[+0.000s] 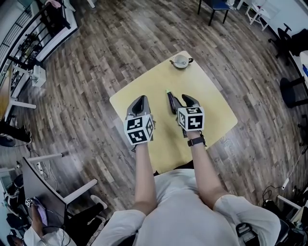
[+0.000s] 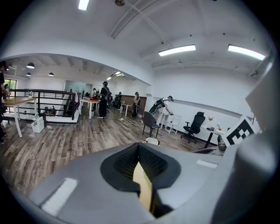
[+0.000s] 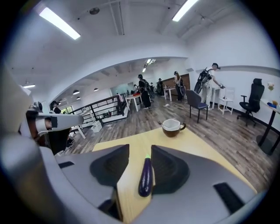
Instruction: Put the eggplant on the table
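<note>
A small dark purple eggplant (image 1: 171,103) with a green stem lies on the yellow table (image 1: 204,91), stem end pointing away from me. My right gripper (image 1: 188,100) hangs just to its right, above the tabletop, with its jaws apart. In the right gripper view the eggplant (image 3: 145,176) shows down in the gap of that gripper (image 3: 140,148), close to the right-hand jaw, with no pad pressing on it. My left gripper (image 1: 140,100) hovers over the table's left part; in its own view its (image 2: 138,145) jaws meet at the tips with nothing between them.
A brown and white cup (image 1: 181,61) on a saucer stands at the table's far corner, also in the right gripper view (image 3: 172,127). Wooden floor surrounds the table. Chairs (image 1: 216,6), desks and several people stand farther off in the room.
</note>
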A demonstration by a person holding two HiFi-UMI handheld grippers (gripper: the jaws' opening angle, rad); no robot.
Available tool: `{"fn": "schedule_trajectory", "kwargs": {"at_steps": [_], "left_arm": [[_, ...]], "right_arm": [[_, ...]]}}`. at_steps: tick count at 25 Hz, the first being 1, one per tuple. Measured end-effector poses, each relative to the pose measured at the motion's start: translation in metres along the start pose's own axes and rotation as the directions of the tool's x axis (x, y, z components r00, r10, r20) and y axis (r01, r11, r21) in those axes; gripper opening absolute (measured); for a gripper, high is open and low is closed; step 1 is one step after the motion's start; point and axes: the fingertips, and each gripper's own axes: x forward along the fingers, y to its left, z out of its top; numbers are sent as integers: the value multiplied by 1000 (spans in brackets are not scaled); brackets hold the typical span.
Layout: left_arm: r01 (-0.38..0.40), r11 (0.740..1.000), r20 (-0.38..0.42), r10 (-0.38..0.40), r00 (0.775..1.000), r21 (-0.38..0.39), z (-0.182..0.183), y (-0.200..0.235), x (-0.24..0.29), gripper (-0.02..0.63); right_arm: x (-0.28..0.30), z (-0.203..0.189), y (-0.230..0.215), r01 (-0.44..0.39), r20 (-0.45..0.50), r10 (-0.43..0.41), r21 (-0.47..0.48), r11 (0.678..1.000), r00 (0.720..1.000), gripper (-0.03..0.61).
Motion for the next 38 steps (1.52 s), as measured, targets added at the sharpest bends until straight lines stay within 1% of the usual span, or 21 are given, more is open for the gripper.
{"fn": "schedule_trajectory", "kwargs": {"at_steps": [10, 18, 26, 31, 38], "left_arm": [[21, 999, 78, -23, 997, 30, 40, -5, -23, 11], [37, 998, 147, -45, 988, 60, 69, -13, -44, 11], [60, 993, 201, -79, 976, 100, 98, -24, -62, 11], [92, 990, 219, -114, 969, 110, 110, -29, -74, 11], [102, 986, 268, -135, 954, 132, 124, -37, -91, 11]], "right_arm": [[-41, 55, 15, 24, 136, -16, -56, 998, 991, 108], [-70, 85, 34, 36, 224, -13, -100, 994, 974, 89], [-99, 120, 52, 56, 321, -11, -131, 990, 947, 56], [-117, 137, 64, 77, 375, -14, -152, 985, 927, 40], [-140, 148, 69, 107, 427, -23, -175, 979, 904, 13]]}}
